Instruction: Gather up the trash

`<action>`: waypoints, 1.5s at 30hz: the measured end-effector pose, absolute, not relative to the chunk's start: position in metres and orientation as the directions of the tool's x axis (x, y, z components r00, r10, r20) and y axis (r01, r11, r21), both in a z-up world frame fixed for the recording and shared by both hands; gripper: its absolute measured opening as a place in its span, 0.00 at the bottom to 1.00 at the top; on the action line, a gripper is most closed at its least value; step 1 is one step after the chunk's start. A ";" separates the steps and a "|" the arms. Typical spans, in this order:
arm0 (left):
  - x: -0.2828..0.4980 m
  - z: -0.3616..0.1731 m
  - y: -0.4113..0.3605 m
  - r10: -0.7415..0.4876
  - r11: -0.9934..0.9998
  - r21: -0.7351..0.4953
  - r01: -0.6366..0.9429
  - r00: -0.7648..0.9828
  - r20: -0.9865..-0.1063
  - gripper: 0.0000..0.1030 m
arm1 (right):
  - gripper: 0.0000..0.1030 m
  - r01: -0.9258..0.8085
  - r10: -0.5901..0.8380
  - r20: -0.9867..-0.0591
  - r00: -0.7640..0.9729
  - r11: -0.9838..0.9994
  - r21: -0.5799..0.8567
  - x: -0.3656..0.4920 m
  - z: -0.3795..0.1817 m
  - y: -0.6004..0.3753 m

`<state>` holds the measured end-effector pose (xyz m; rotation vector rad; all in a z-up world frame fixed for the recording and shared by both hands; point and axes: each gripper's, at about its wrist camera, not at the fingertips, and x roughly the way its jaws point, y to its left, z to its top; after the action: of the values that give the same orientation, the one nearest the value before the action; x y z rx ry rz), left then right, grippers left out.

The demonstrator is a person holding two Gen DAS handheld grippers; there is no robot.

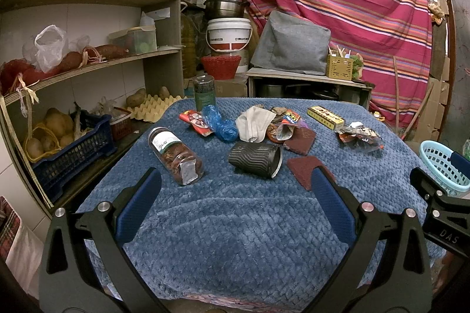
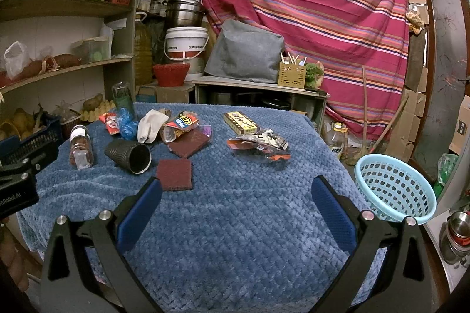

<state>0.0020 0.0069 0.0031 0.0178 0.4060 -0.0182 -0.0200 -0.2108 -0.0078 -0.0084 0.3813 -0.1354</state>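
1. Trash is seen spread across the far half of a blue cloth point(image 2: 235, 224): a cup point(image 2: 127, 155) on its side, a jar point(image 2: 80, 148), two pads point(image 2: 174, 174), wrappers point(image 2: 258, 147), a box point(image 2: 242, 122), a blue bag point(image 2: 127, 125) and a white cloth point(image 1: 255, 122).
2. The left gripper point(image 1: 235, 195) and right gripper point(image 2: 235, 195) are both held wide apart over bare cloth near the front edge; nothing is gripped by either.
3. The collecting is judged not yet begun: the basket point(image 2: 395, 188) at the table's right edge is shown with nothing visible inside.
4. The next move is judged to call for one piece to be reached and closed on, then carried right to the basket; the near pad is closest to the right gripper.
5. The basket's whole bowl is given only by the right view; only its rim is caught by the left. The jar's contents and label are shown more clearly by the left view.
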 end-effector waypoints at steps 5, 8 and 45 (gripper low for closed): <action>0.002 0.003 0.007 -0.013 1.000 0.014 0.020 0.919 -0.395 0.95 | 0.96 0.129 -0.133 -0.370 0.919 0.991 -0.034 -0.020 -0.008 -0.210; 0.002 0.003 0.007 -0.013 1.000 0.014 0.020 0.918 -0.396 0.95 | 0.96 0.130 -0.134 -0.369 0.920 0.991 -0.036 -0.020 -0.008 -0.211; 0.009 -0.004 0.012 -0.008 1.000 0.009 0.013 0.908 -0.419 0.95 | 0.96 0.145 -0.145 -0.376 0.915 0.989 -0.029 -0.017 -0.006 -0.217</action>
<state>0.0088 0.0121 -0.0039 0.0117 0.4324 -0.0110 -0.0171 -0.2171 -0.0059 -0.0005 0.3871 -0.1495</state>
